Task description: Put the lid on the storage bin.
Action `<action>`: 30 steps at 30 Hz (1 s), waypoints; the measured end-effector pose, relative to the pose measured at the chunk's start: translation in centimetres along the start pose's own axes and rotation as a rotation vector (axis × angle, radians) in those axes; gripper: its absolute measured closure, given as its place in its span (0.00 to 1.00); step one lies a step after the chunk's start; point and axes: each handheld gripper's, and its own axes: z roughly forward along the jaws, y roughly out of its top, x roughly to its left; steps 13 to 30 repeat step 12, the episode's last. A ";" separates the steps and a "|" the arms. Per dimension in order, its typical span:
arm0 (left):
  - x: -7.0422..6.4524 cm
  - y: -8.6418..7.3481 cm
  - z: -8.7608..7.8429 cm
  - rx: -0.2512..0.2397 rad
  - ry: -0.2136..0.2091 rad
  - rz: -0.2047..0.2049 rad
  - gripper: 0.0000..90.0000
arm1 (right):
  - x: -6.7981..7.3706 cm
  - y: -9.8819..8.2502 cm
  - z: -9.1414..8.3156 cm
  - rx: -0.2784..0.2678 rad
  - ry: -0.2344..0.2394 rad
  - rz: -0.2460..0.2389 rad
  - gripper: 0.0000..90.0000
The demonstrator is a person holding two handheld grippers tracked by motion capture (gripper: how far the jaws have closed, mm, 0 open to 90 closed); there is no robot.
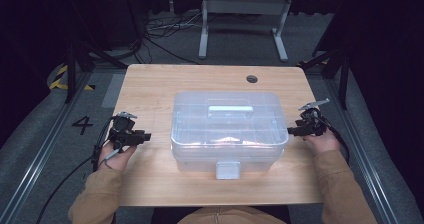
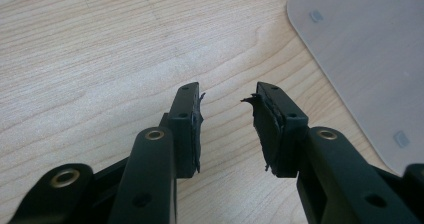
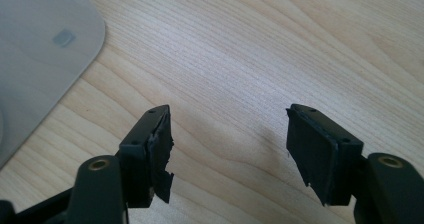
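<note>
While lid sits shut, clear storage box (image 1: 229,129) contents blurred, perhaps compartments.

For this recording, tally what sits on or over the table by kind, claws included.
Clear plastic lidded box: 1
Claws, left claw and right claw, both open and empty: 2
Total: 3

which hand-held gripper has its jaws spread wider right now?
The right hand-held gripper: in its own view a broad stretch of bare table shows between the pads. The left hand-held gripper shows a narrower gap.
</note>
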 end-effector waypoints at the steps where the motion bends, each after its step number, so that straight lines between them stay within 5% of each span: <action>1: 0.0 0.0 0.0 -0.001 0.002 -0.002 0.71 | 0.0 0.0 0.0 0.006 -0.003 -0.003 0.39; 30: 0.0 0.0 -0.1 -0.006 -0.012 -0.011 0.70 | 0.1 0.0 0.2 0.008 -0.005 -0.009 0.39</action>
